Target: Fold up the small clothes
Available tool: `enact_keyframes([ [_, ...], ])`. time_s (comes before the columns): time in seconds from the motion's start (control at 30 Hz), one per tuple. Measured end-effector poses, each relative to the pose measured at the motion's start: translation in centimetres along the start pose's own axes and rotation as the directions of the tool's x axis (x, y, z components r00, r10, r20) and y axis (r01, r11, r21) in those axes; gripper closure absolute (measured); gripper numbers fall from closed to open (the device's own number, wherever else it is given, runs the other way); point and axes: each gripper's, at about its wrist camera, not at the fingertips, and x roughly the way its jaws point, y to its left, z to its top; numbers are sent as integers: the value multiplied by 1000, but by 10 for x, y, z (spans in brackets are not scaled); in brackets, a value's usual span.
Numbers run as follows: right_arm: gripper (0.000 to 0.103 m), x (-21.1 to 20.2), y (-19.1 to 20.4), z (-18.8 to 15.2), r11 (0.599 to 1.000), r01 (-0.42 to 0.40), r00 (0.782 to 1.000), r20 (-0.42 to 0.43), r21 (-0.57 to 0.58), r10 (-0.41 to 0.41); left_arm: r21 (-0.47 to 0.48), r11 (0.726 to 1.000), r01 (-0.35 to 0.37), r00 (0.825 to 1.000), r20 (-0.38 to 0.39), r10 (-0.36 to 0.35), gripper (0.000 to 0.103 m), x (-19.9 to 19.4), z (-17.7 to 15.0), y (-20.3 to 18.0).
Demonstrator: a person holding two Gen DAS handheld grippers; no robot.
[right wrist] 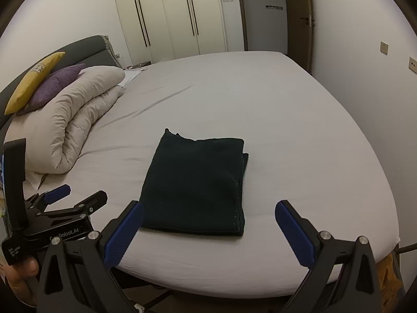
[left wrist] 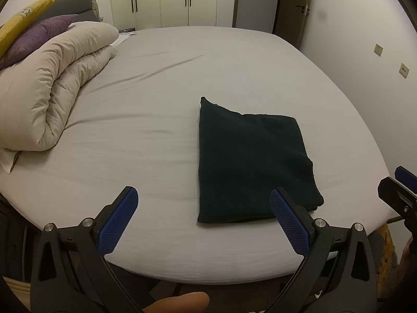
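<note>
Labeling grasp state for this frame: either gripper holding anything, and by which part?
Nothing held. The left gripper and right gripper are both open with nothing between their fingers. The folded dark cloth lies free on the bed.

Dim, even indoor light, soft shadows, strong fisheye bending and dark corners.

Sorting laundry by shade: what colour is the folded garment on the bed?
The folded garment is very dark, black to deep green, plain; the right wrist view shows it best.
</note>
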Motion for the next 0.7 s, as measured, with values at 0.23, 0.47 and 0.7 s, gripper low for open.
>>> enact_keyframes([
  [0.23, 0, 2, -1, 0, 1000, 24, 1000, -1, -9, -24, 2, 1000, -13, 1000, 5, 13, 0, 2, 0, -2],
  [0.47, 0, 5, -2, -3, 999, 30, 999, -12, -10, -30, -5, 1000, -25, 1000, 1, 25, 0, 5, -3, -1],
  [0.7, 0, 7, 0, -4, 999, 33, 999, -16, -10, -33, -7, 1000, -28, 1000, -3, 28, 0, 7, -3, 1],
])
